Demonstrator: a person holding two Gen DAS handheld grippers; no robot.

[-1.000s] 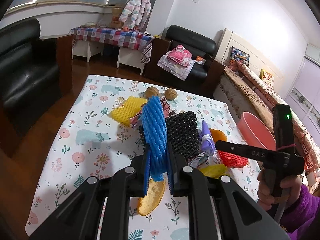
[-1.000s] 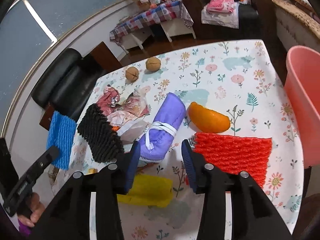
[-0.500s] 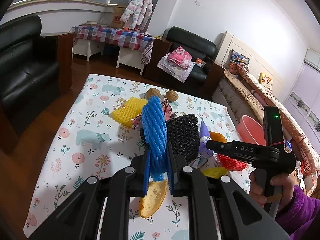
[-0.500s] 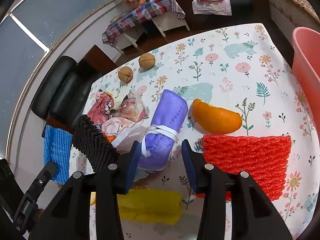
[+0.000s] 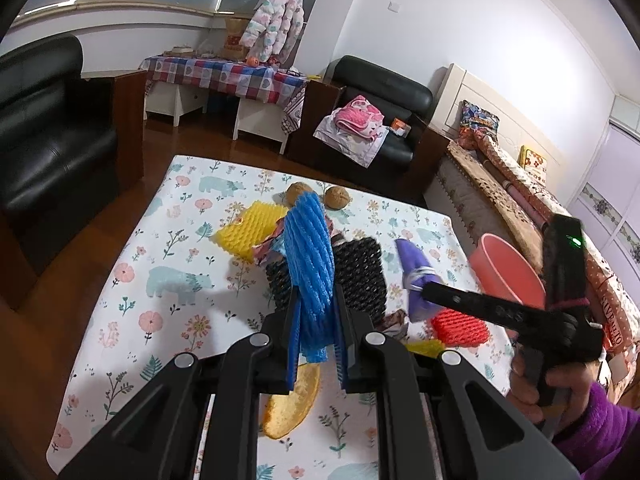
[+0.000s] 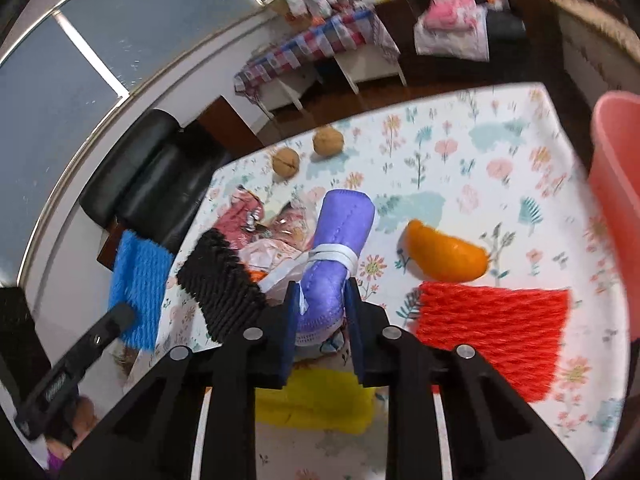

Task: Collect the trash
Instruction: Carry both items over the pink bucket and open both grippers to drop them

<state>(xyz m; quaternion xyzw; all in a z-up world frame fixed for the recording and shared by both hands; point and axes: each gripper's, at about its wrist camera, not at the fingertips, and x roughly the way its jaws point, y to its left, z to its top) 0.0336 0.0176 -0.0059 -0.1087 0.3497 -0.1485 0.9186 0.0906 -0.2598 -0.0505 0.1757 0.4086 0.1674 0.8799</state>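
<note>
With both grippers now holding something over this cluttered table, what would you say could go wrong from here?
1. The right gripper pinches only the near end of the purple mask, beside a white bag; lifting may drag the bag along.
2. The blue foam net stands tall in the left gripper and could flop or slip on the way to the pink bin.

The pink bin (image 6: 618, 216) runs off the right edge (blurred); the black net (image 5: 362, 276) hides behind blue foam (image 5: 310, 264).
</note>
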